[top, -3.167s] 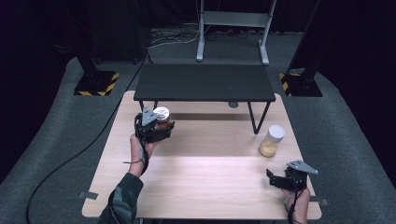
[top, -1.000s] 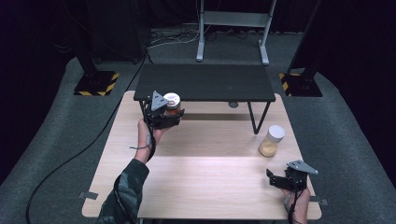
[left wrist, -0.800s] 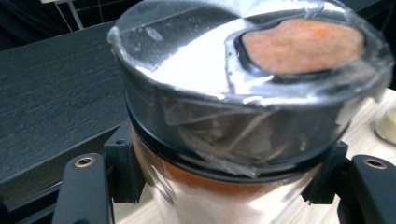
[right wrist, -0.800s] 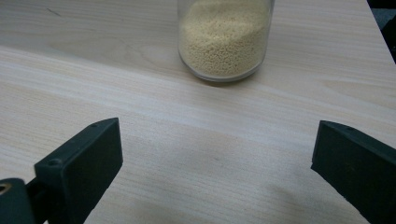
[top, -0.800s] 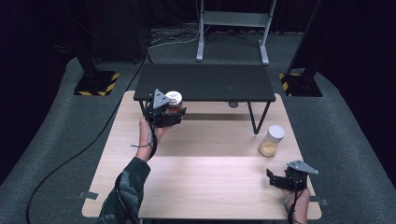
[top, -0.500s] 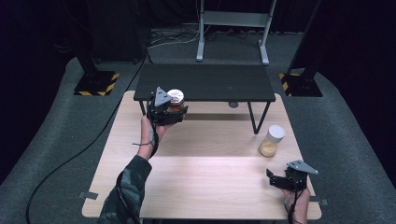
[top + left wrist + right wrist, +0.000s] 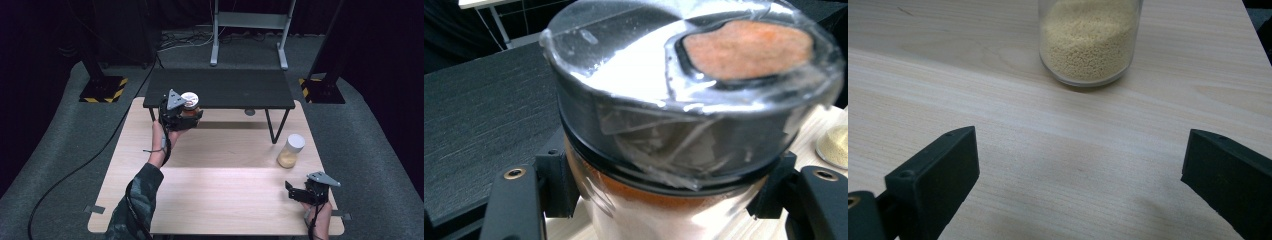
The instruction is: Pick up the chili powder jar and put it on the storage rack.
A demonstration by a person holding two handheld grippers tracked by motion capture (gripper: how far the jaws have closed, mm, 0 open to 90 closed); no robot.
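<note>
At the near left edge of the black shelf (image 7: 220, 87), the left gripper (image 7: 186, 116) clamps a glass spice jar (image 7: 189, 105) by its body and holds it upright above the wooden table (image 7: 215, 200). The jar holds orange-red powder under a black-rimmed lid with a shiny white top and an orange patch, wrapped in crinkled clear film. Well away from the shelf, the right gripper (image 7: 300, 192) stands wide apart, gripping nothing, just short of a jar of yellow grains (image 7: 291, 151).

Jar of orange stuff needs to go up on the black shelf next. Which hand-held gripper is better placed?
Left. The left hand-held gripper is shut on the orange-filled jar, right at the black shelf edge. The right hand-held gripper sits open and empty by the yellow-grain jar.
</note>
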